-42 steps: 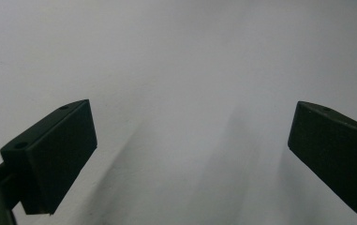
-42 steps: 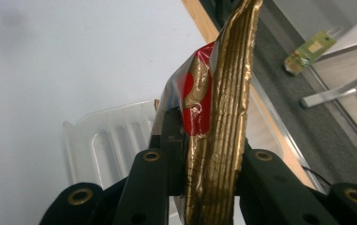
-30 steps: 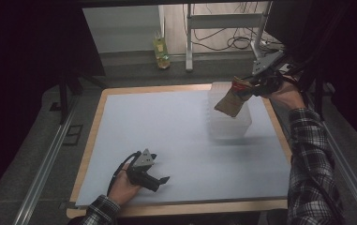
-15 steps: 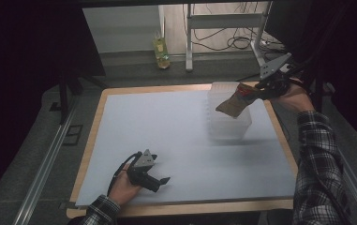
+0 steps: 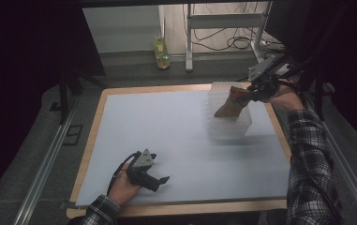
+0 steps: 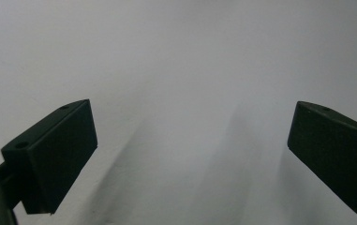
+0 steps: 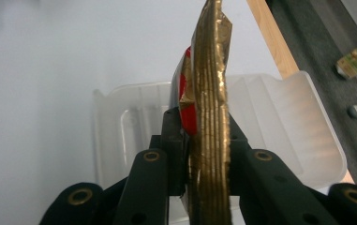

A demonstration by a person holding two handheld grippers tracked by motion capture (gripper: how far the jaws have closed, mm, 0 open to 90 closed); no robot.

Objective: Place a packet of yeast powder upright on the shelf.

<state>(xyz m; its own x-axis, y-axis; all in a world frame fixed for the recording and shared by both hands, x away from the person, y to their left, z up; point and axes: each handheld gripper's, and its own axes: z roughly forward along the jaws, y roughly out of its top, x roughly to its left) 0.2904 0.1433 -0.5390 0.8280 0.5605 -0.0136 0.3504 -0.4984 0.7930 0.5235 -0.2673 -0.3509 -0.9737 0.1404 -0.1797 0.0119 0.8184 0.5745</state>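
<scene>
High view: right gripper [image 5: 250,93] holds a gold packet [image 5: 229,104] over a clear bin [image 5: 227,123] near the table's [image 5: 176,140] far right corner.
Right gripper view: jaws pinched tight on the packet's [image 7: 209,117] crimped edge; red print shows on one face; the bin's [image 7: 288,122] open mouth lies right behind it.
Packet: hanging tilted, its lower end at or just inside the bin's rim; I can't tell if it touches the wall.
Left gripper [image 5: 155,178]: resting on the table near the front edge, towards the left corner, in the person's hand, well apart from the bin.
Left gripper view: jaws spread wide, nothing between them, just bare table [image 6: 181,70].
Step in hand: looks like the packet is being put into the bin.
Next move: I'd say lower it further so it clears the rim, then let the jaws part; the light bin could shift if the packet drags on its wall.
</scene>
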